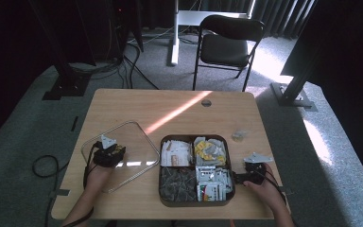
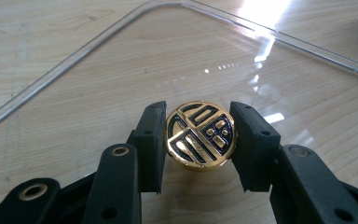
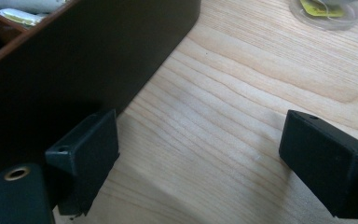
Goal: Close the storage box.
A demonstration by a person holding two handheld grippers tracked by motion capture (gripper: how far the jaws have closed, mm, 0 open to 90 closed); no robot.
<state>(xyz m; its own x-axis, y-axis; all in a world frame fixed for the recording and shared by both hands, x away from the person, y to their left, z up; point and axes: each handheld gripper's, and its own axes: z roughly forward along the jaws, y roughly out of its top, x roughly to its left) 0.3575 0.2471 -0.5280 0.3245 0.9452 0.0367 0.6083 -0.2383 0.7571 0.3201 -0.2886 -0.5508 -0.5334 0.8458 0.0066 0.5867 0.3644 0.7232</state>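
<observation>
While my left claw (image 2: pixel 200 140) sits low over the bench (image 1: pixel 179 106), its two black jaws are pinched on a round gold knob (image 2: pixel 200 135) with a dark raised pattern on its face. One pad presses each side of the knob, so it sits squarely between my fingertips. That knob belongs to the clear lid (image 2: pixel 121 60), a flat see-through sheet with rounded corners that lies on the bench directly under this claw and spreads out ahead of it and to both sides. Sunlight glints on the lid just beyond the knob. From the high view, my left claw (image 1: pixel 108 153) rests over the middle of that lid, which lies touching or almost touching the dark tray (image 1: pixel 163 189) off toward my other hand.

My right claw (image 3: pixel 196 163) stands wide open with nothing between its jaws, only bare wood grain. One of its pads sits right against the outer wall of the dark tray (image 3: pixel 74 60); whether it actually touches I cannot tell. The other pad hovers well apart over open bench. Ahead of this claw, past the tray's corner, lies a small clear packet (image 3: pixel 328 11). The tray has four compartments with packets in them.
</observation>
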